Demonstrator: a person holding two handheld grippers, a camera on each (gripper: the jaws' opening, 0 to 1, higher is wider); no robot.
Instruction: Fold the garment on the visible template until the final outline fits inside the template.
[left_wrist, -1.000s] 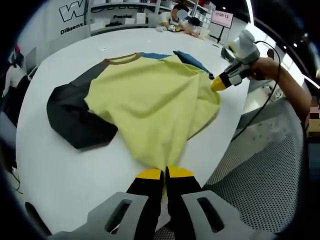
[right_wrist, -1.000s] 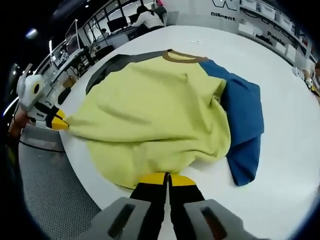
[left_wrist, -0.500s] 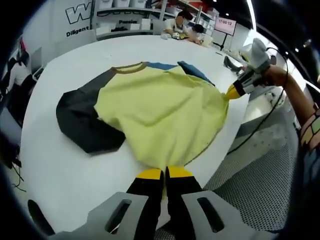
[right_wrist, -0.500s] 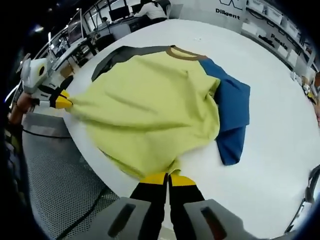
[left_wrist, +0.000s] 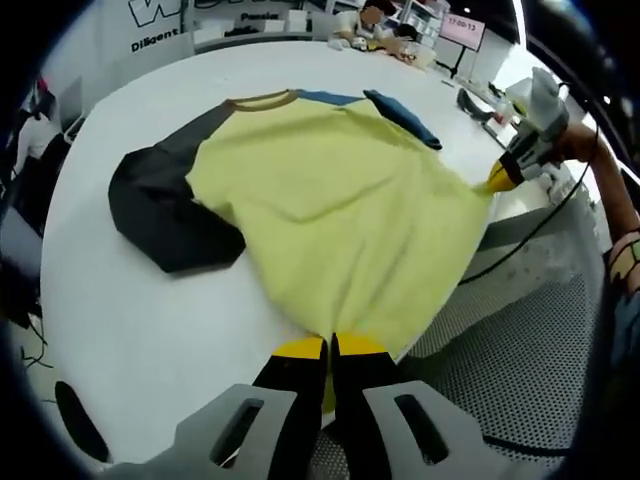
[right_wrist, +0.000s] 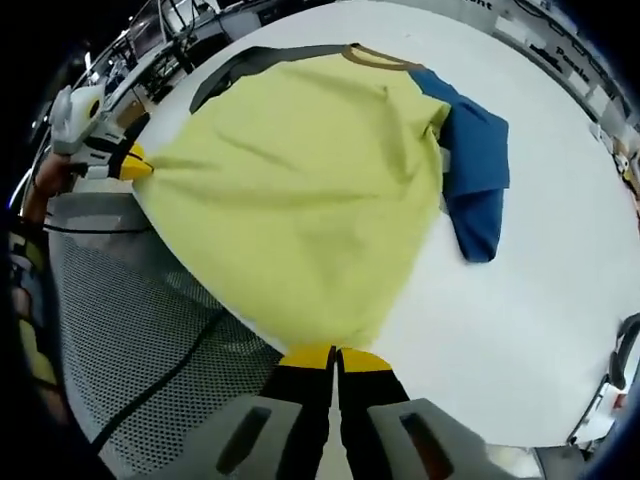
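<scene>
A T-shirt (left_wrist: 340, 200) with a yellow body, a dark grey sleeve (left_wrist: 165, 205), a blue sleeve (right_wrist: 475, 175) and a brown collar lies on the white round table (left_wrist: 130, 320). My left gripper (left_wrist: 330, 350) is shut on one corner of the yellow hem at the table's edge. My right gripper (right_wrist: 335, 358) is shut on the other hem corner. Each gripper appears in the other's view, the right one (left_wrist: 500, 177) and the left one (right_wrist: 135, 165), both pinching the stretched hem, which hangs past the table edge. No template outline can be made out.
Perforated grey flooring (right_wrist: 140, 330) with a black cable (right_wrist: 170, 370) lies below the table edge. Desks, shelves and seated people (left_wrist: 375, 20) stand beyond the far side. A person's forearm (left_wrist: 600, 170) holds the right gripper. White table surface (right_wrist: 520, 330) lies beside the blue sleeve.
Both grippers have pulled the hem back toward the table edge and apart. The yellow body is now stretched flat and wide, overhanging the edge. The shirt has slid nearer.
</scene>
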